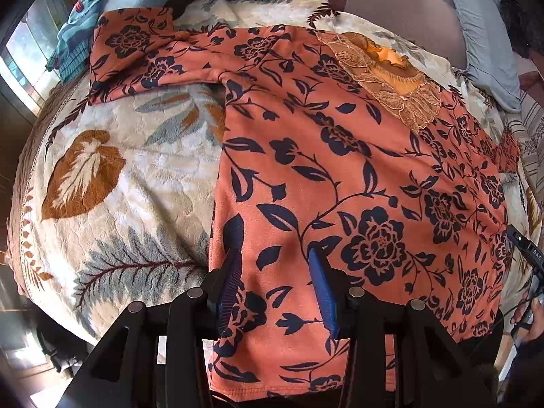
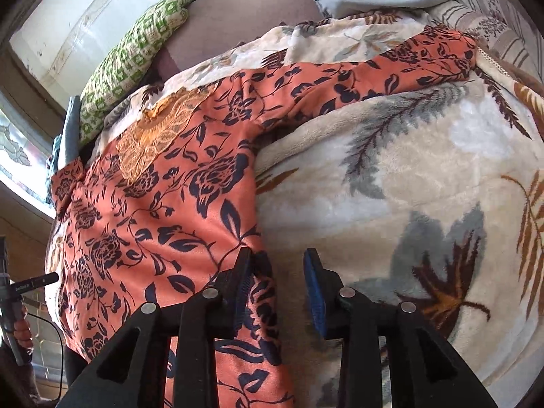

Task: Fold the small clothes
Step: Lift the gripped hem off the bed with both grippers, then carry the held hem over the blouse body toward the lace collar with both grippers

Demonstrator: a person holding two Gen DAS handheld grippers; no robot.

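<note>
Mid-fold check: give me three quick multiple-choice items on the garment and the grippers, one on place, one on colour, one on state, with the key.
1. Where does the right gripper sit?
A. At the neckline
B. At the garment's side edge near the hem
C. On the green pillow

2. What colour is the garment's flower print?
A. White
B. Green
C. Dark navy

3. How does the left gripper stand?
A. Open above the cloth
C. Shut on a sleeve
B. Shut on the lace collar

Key: 1 B, one finger lies over the orange edge, the other over the blanket. 2 C, dark flowers on orange. 3 A, flat cloth shows between the parted fingers.
</note>
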